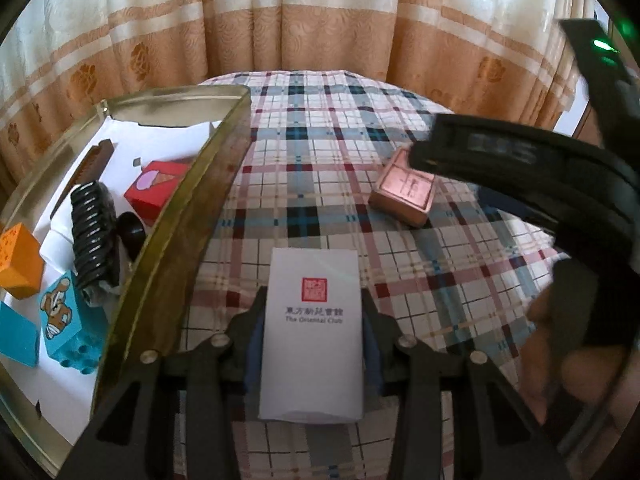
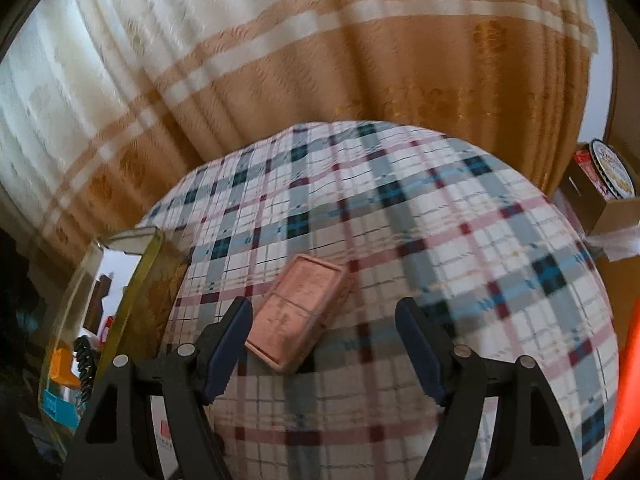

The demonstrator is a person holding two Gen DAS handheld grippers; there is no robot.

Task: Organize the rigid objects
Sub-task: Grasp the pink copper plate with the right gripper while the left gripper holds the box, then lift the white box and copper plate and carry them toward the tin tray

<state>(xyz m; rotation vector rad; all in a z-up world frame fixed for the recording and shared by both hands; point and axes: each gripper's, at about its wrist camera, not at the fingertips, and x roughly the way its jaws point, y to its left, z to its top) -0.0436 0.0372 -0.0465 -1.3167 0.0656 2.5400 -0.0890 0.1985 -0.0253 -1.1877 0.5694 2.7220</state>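
Observation:
My left gripper (image 1: pixel 313 294) is shut on a white box (image 1: pixel 312 332) with a red seal and printed lettering, held just above the checked tablecloth (image 1: pixel 320 168). To its left stands a gold tin (image 1: pixel 192 208) holding red (image 1: pixel 154 192), orange (image 1: pixel 18 258) and teal (image 1: pixel 64 320) blocks and a black coiled piece (image 1: pixel 94 232). A pink rectangular box (image 1: pixel 402 194) lies flat on the cloth at the right, under one of the right gripper's fingers (image 1: pixel 480 148). In the right wrist view the right gripper (image 2: pixel 323 304) stands open over that pink box (image 2: pixel 298 312), which lies nearer its left finger.
A cream and tan curtain (image 1: pixel 320 20) hangs behind the round table. A hand (image 1: pixel 560 340) holds the right gripper. The gold tin (image 2: pixel 132 304) sits at the table's left edge. A cardboard box (image 2: pixel 600 204) stands beyond the right edge, and something orange (image 2: pixel 628 380) is at the far right.

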